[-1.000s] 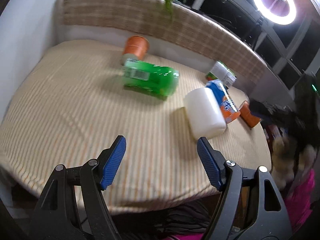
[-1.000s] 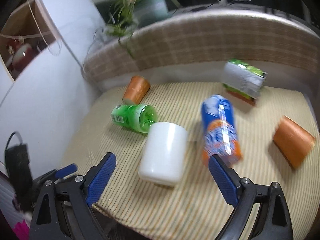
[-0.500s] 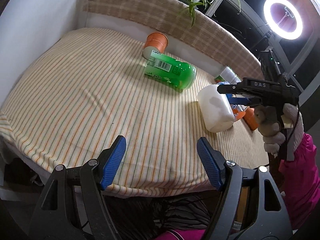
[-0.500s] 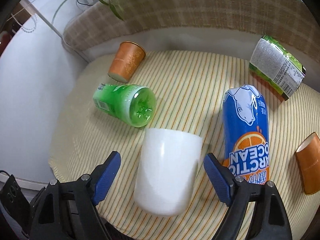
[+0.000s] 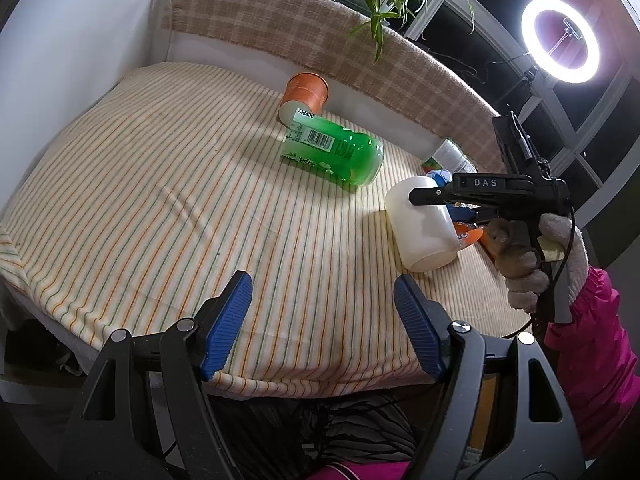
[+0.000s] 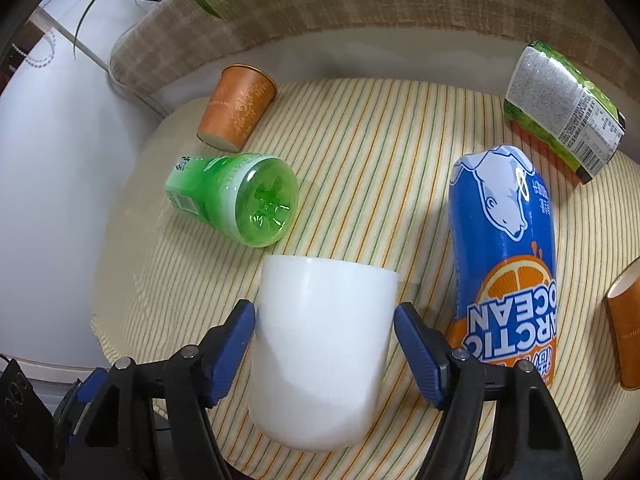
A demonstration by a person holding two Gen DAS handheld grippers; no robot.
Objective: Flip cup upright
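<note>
A white cup (image 6: 320, 344) lies on its side on the striped tablecloth, closed base toward the right wrist camera; it also shows in the left wrist view (image 5: 420, 228). My right gripper (image 6: 324, 352) is open, with its blue pads (image 6: 236, 344) on either side of the cup, very close to its walls. In the left wrist view the right gripper (image 5: 444, 200) reaches over the cup from the right. My left gripper (image 5: 322, 328) is open and empty over the table's near edge, well left of the cup.
A green bottle (image 6: 236, 200) lies just beyond the cup, an orange paper cup (image 6: 236, 108) behind it. A blue Arctic Ocean bottle (image 6: 508, 256) lies right of the cup, a green-labelled bottle (image 6: 564, 108) and another orange cup (image 6: 624, 320) farther right. Plaid backrest (image 5: 320, 44) behind.
My right gripper has moved forward and down, so the white cup now sits between its pads. The left gripper has drawn back and turned slightly, still open.
</note>
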